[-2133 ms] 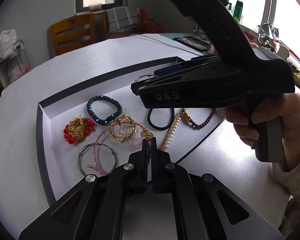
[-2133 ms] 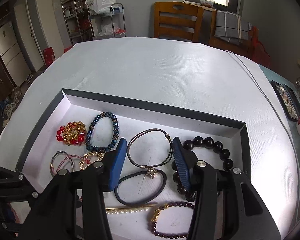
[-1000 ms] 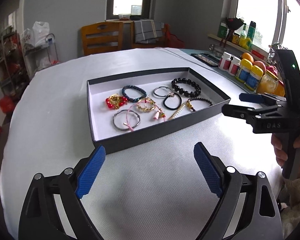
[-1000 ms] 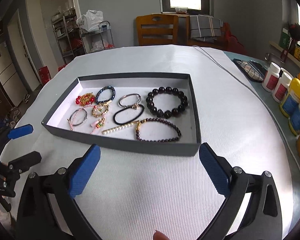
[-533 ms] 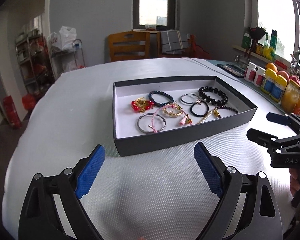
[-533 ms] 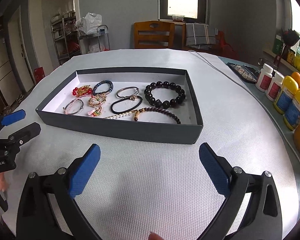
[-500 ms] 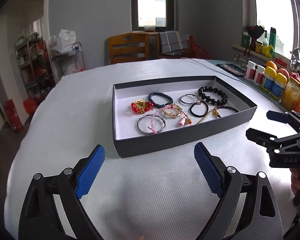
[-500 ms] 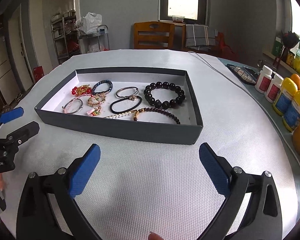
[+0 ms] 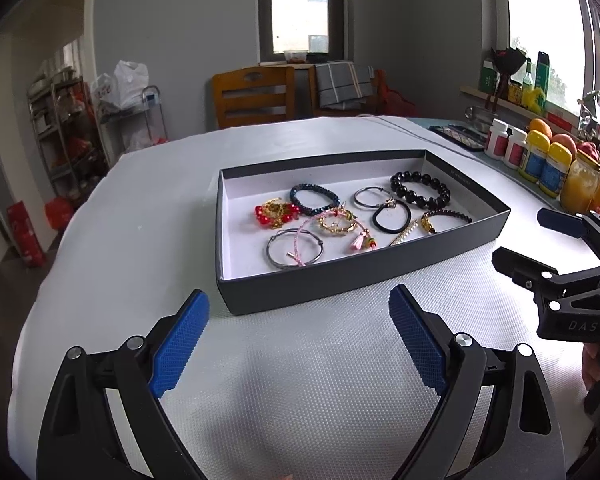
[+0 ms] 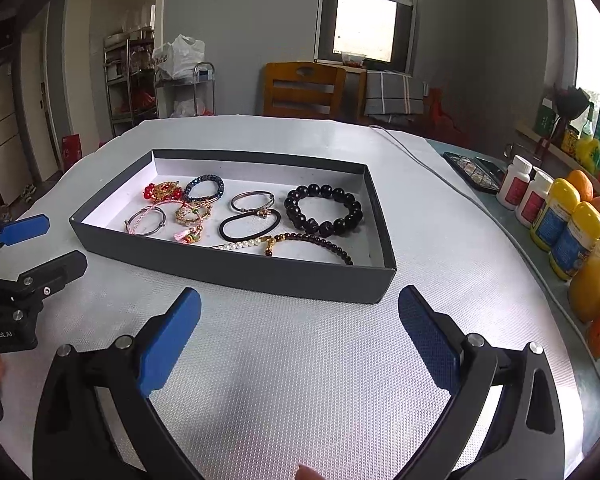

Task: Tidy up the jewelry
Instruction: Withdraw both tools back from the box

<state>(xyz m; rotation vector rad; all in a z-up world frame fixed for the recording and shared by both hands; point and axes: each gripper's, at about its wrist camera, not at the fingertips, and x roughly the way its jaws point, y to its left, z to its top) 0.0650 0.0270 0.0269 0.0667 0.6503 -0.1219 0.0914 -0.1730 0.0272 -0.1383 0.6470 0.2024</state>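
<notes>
A shallow black tray (image 9: 340, 280) (image 10: 260, 270) with a white floor lies on the round table and holds several bracelets: a large black bead bracelet (image 9: 420, 193) (image 10: 323, 211), a black hair tie (image 9: 392, 219) (image 10: 250, 225), a pearl strand (image 10: 242, 245), a red and gold piece (image 9: 274, 213) (image 10: 162, 191) and silver bangles (image 9: 295, 254). My left gripper (image 9: 298, 344) is open and empty, in front of the tray's near wall. My right gripper (image 10: 298, 338) is open and empty, also short of the tray. Each gripper shows in the other's view, the right one (image 9: 540, 240) and the left one (image 10: 40, 246).
Pill bottles (image 10: 524, 192), yellow-capped bottles (image 10: 568, 228), a jar and fruit stand along the table's right edge. A dark flat case (image 10: 476, 170) and a cable (image 10: 428, 164) lie at the back right. Wooden chairs (image 9: 254, 96) stand behind the table.
Both grippers have pulled back from the tray and opened wide; the left one was shut inside the tray two seconds ago. In the last half second they barely moved.
</notes>
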